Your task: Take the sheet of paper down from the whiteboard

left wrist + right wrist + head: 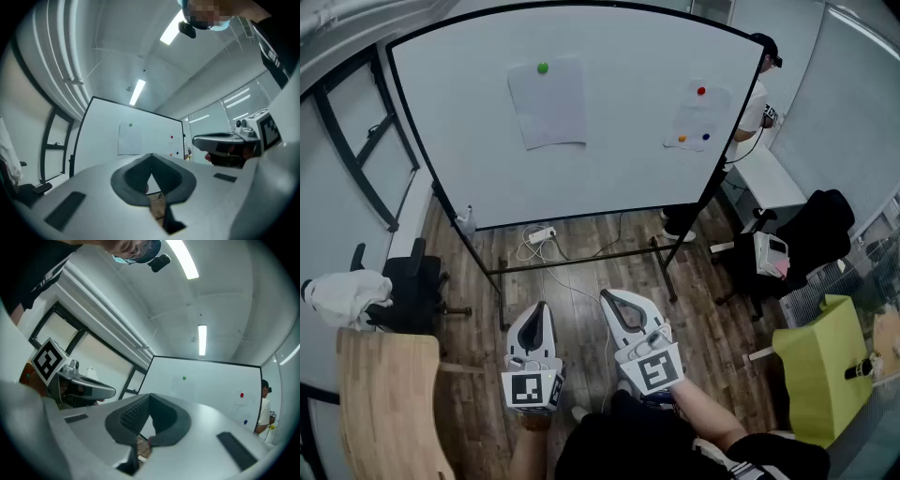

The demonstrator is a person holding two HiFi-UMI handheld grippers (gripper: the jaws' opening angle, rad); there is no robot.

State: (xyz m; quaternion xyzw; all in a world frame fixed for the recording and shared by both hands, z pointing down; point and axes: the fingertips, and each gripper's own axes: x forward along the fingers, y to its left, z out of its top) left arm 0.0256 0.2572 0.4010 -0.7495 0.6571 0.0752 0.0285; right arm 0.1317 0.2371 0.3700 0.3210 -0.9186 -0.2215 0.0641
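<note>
A white sheet of paper hangs on the whiteboard, pinned at its top by a green magnet. It also shows in the left gripper view as the paper, far ahead. In the right gripper view only the green magnet stands out. Both grippers are held low over the floor, well short of the board. My left gripper is shut with nothing in it, its tips meeting. My right gripper is likewise shut and empty.
A smaller sheet with red, orange and blue magnets hangs at the board's right. A person stands behind its right edge. The board's stand legs and a power strip lie ahead; chairs, a wooden seat.
</note>
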